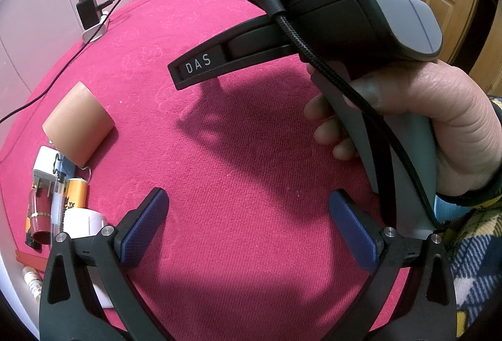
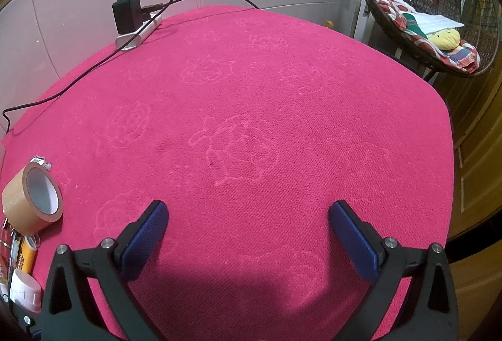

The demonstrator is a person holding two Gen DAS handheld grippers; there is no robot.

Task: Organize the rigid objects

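- My left gripper (image 1: 248, 228) and right gripper (image 2: 249, 234) are both wide and hold nothing, ready to pick.
- The tape (image 1: 78, 124) and small items (image 1: 56, 199) are crowded at nine o'clock on the cloth (image 1: 235, 152), probably waiting for sorting.

One word can be read: "DAS", printed in pale capital letters on the dark finger (image 1: 198, 67) of the right gripper (image 1: 200, 68), seen from the left wrist camera. Print can be made out on the orange battery (image 1: 75, 193) at the left edge of the pink cloth (image 1: 251, 168), but it is too small and blurred to be read. The same holds for the small tube (image 1: 31, 279) at the lower left. Nothing legible is offered by the right wrist view.
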